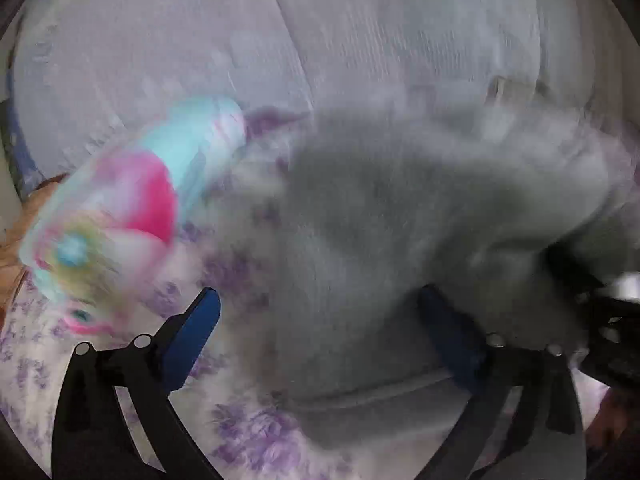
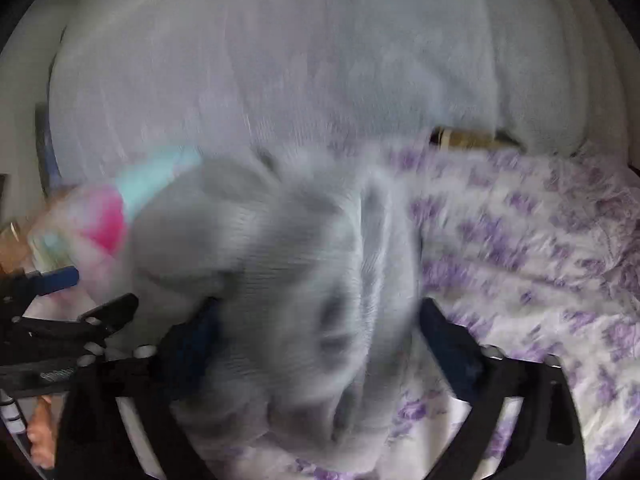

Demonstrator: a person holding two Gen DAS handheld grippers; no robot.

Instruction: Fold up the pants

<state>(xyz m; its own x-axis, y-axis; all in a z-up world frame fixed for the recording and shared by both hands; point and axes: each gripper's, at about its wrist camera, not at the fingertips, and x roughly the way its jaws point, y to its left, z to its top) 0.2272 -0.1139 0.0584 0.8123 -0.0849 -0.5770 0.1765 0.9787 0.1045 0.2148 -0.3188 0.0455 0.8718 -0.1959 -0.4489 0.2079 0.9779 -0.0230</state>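
Both the left claw (image 1: 320, 320) and the right claw (image 2: 320, 328) stood wide open around the bunched grey pants (image 1: 400, 208) on the flowered bed (image 2: 540, 260).

Both views motion-blurred
pants (image 1: 400, 220) folds unreadable; colourful toy (image 1: 120, 216) smeared; right gripper (image 2: 320, 320) fingers part-covered by cloth

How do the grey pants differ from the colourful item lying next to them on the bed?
The grey pants are one plain colour; the colourful item mixes turquoise, pink and white. The pants are the larger of the two and lie bunched between the fingers of both open grippers, left gripper and right gripper; the colourful item lies off to the side, outside both. Both rest on the purple-flowered bedcover. Blur hides what the colourful item is.
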